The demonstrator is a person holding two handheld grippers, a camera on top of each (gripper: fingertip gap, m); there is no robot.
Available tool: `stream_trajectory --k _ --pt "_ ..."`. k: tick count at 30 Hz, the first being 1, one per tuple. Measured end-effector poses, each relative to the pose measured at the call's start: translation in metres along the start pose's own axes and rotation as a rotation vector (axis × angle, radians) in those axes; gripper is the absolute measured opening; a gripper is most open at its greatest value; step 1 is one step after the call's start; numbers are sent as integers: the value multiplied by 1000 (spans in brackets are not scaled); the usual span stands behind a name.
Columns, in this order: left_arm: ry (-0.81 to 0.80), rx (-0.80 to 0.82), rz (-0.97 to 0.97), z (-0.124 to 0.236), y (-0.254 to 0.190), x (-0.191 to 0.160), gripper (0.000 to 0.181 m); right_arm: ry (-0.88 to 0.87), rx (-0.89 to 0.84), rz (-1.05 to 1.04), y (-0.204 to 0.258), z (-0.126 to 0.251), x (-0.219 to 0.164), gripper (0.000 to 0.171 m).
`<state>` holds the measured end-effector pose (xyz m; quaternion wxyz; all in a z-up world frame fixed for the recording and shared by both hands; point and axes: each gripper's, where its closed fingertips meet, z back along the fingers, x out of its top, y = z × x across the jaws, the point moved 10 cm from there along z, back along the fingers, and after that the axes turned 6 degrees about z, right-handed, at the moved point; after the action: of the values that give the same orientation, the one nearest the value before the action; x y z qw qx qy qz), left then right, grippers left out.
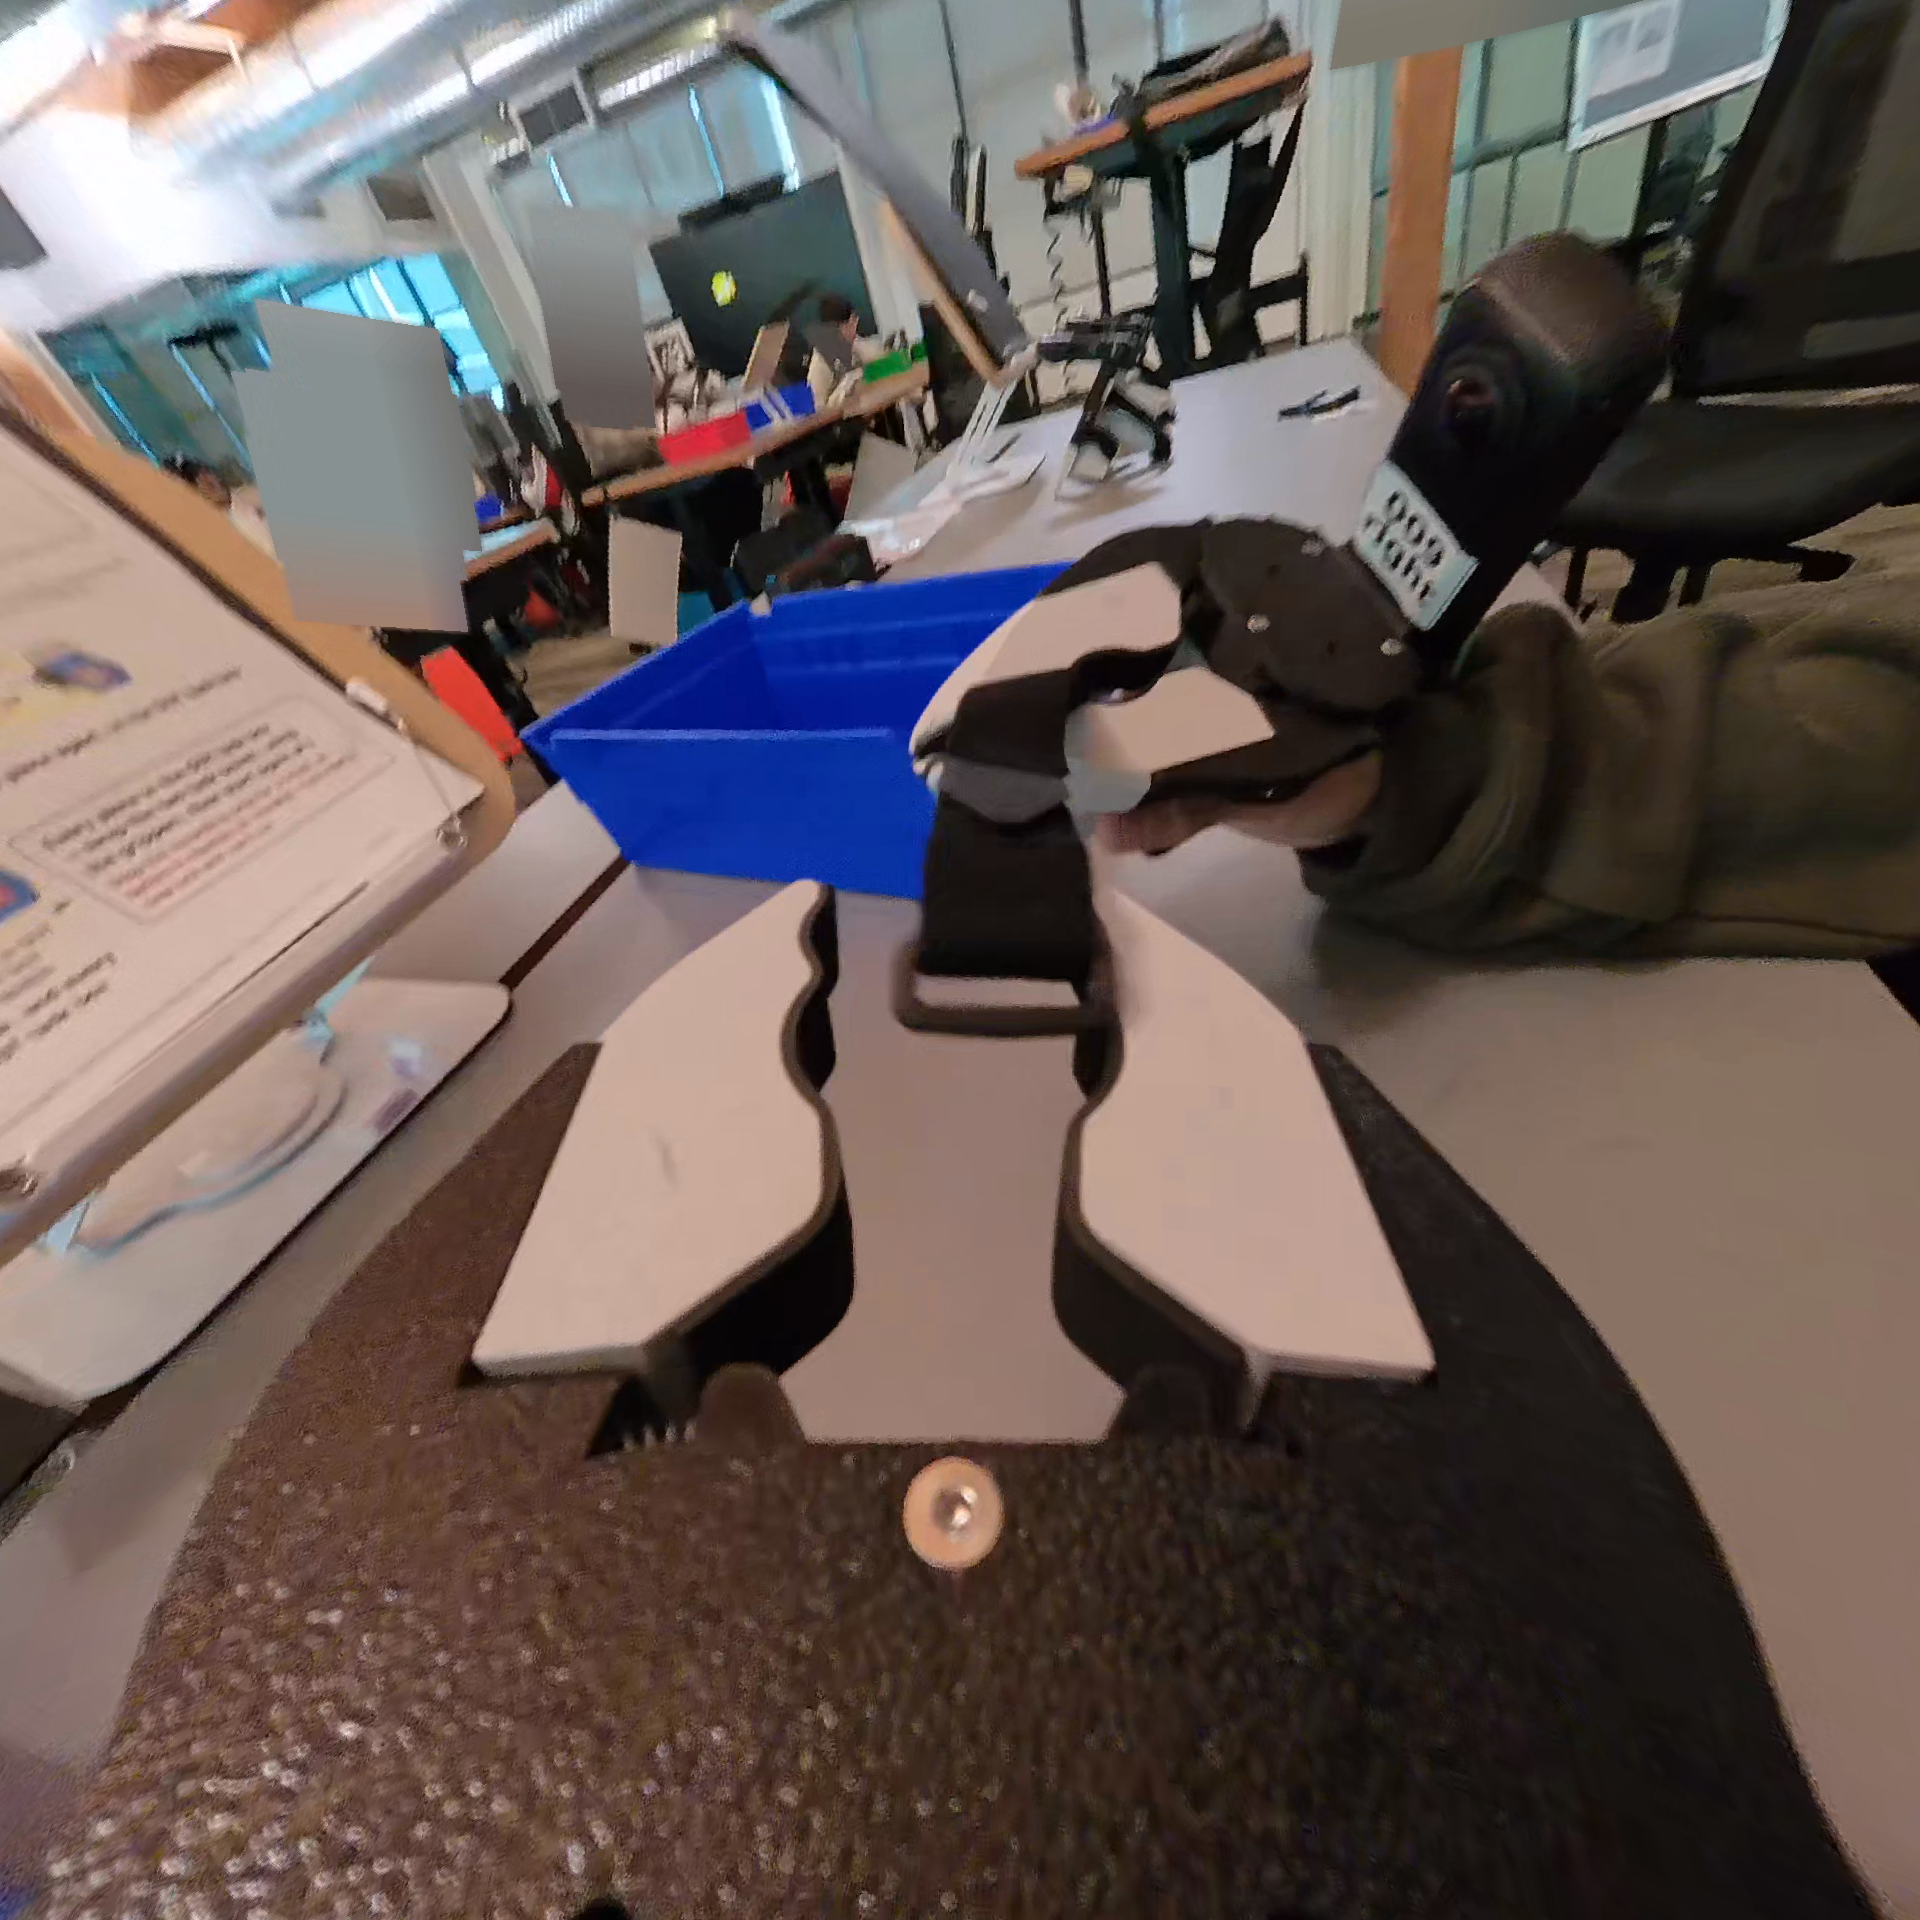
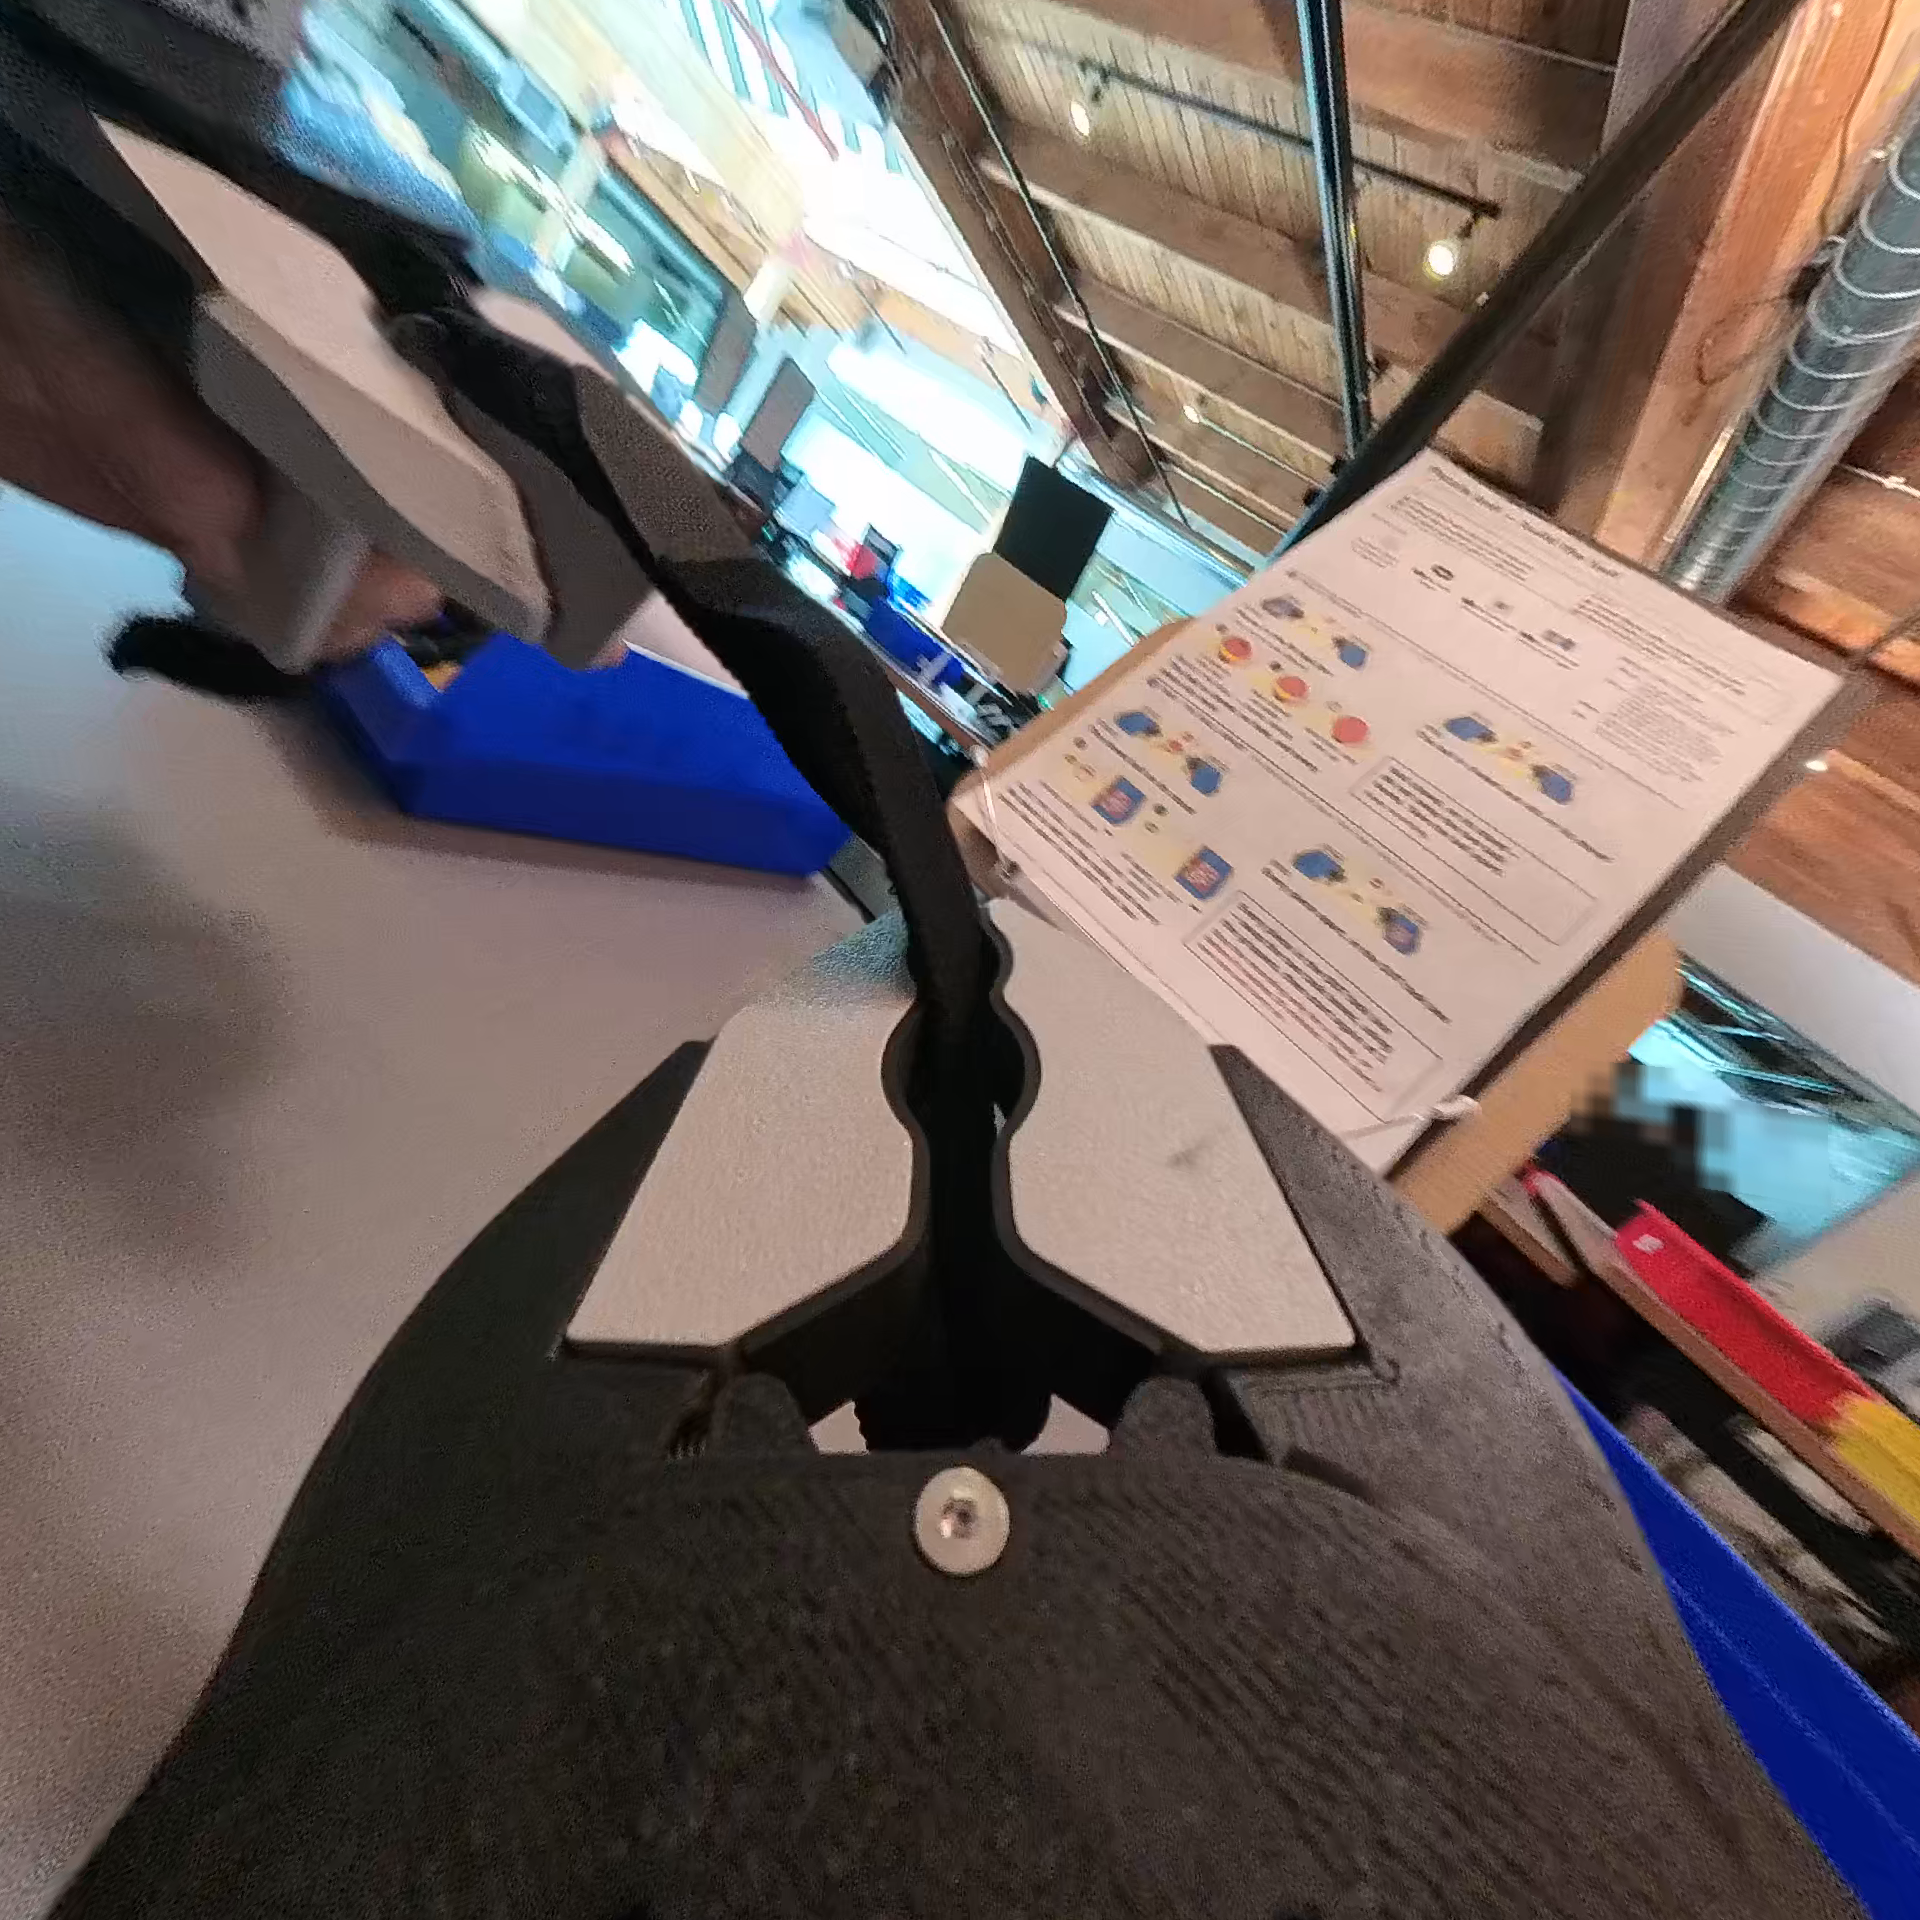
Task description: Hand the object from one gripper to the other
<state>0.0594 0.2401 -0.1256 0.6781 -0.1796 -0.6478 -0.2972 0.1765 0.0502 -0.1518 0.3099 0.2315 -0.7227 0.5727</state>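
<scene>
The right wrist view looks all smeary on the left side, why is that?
Right wrist view: the other gripper and the hand behind it are motion-blurred, while the black strap stays sharper. Left wrist view: crisper, though the wide lens bends the blue bin and room edges.

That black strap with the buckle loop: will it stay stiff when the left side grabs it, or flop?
Probably floppy: the black strap curves as it leaves the right hand-held gripper, which is shut on it. Its loop end hangs between the open left hand-held gripper's fingers, so it may swing. Woven texture suggests decent grip.
</scene>
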Motion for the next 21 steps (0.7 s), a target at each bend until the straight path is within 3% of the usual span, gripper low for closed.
stream_trajectory --k 7,11,18,21 --pt "305 133 -80 20 7 8 69 181 -52 345 10 -5 0 5" --pt "472 191 -179 -5 -13 11 63 179 -19 409 21 -9 3 5" --pt "604 194 -209 -30 -24 -5 24 129 18 397 27 -10 6 6" --pt "591 208 -184 -26 -18 -6 24 112 56 299 24 -9 3 26"
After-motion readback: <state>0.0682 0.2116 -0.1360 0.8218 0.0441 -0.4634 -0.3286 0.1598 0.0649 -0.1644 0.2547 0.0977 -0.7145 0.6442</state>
